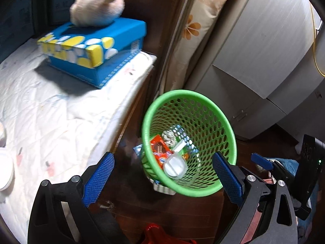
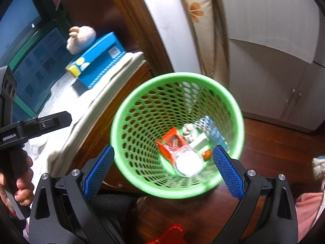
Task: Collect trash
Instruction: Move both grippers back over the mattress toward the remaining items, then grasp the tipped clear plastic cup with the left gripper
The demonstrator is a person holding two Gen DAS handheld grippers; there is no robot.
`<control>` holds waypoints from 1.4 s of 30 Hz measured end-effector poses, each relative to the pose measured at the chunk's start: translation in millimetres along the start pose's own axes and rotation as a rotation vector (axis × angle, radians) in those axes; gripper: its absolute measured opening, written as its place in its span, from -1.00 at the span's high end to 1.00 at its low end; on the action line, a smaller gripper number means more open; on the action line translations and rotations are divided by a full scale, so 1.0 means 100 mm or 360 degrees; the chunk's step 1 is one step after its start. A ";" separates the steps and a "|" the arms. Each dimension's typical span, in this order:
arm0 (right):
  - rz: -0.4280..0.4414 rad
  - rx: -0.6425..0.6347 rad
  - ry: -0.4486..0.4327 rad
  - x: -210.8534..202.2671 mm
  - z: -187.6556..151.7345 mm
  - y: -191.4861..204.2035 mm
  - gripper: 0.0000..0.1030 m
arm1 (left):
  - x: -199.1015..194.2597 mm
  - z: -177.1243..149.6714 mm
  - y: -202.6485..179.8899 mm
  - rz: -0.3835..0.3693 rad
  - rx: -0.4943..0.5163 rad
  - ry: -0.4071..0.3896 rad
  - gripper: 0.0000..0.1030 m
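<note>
A green mesh wastebasket (image 1: 203,105) stands on the dark wooden floor beside the bed; it also shows in the right wrist view (image 2: 142,109). Inside lie a clear plastic cup (image 1: 175,165) (image 2: 187,163), a red wrapper (image 1: 159,149) (image 2: 172,142), crumpled paper (image 1: 168,136) (image 2: 189,131) and a blue patterned wrapper (image 2: 213,130). My left gripper (image 1: 163,174) is open and empty above the basket's near side. My right gripper (image 2: 163,171) is open and empty, right over the basket. The right gripper also shows at the left view's right edge (image 1: 262,161).
A blue and yellow tissue box (image 1: 95,50) with a plush toy (image 1: 97,6) on it sits on the white bed cover (image 1: 50,111). A white cabinet (image 1: 264,50) stands behind the basket. A red object (image 1: 156,233) lies on the floor near me.
</note>
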State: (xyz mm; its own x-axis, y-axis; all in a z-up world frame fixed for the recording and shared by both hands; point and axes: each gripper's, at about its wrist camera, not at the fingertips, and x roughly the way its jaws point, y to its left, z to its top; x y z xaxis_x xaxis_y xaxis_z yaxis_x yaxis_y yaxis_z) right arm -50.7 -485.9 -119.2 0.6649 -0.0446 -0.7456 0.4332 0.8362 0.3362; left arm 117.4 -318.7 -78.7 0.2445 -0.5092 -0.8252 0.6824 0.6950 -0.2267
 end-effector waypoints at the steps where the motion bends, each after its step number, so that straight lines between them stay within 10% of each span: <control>1: 0.0013 -0.0017 0.0001 0.01 0.00 0.06 -0.88 | -0.06 -0.02 0.06 0.0022 -0.0017 -0.0013 -0.82; 28: 0.0391 -0.0523 0.0125 0.35 0.00 1.87 -0.88 | -1.43 -0.92 2.01 0.0576 -0.0565 -0.0307 -0.82; 42: 0.0461 -0.0654 0.0191 0.48 -0.09 2.39 -0.88 | -1.15 -1.18 2.65 0.0782 -0.0557 -0.0160 -0.82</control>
State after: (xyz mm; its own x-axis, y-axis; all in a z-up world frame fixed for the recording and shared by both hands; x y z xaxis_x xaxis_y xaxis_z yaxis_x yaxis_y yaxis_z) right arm 79.1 -283.7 -79.7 0.6370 0.2635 -0.7244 -0.0491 0.9517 0.3030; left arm 188.9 -16.1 -104.3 0.5490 -0.1202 -0.8271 0.2107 0.9775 -0.0023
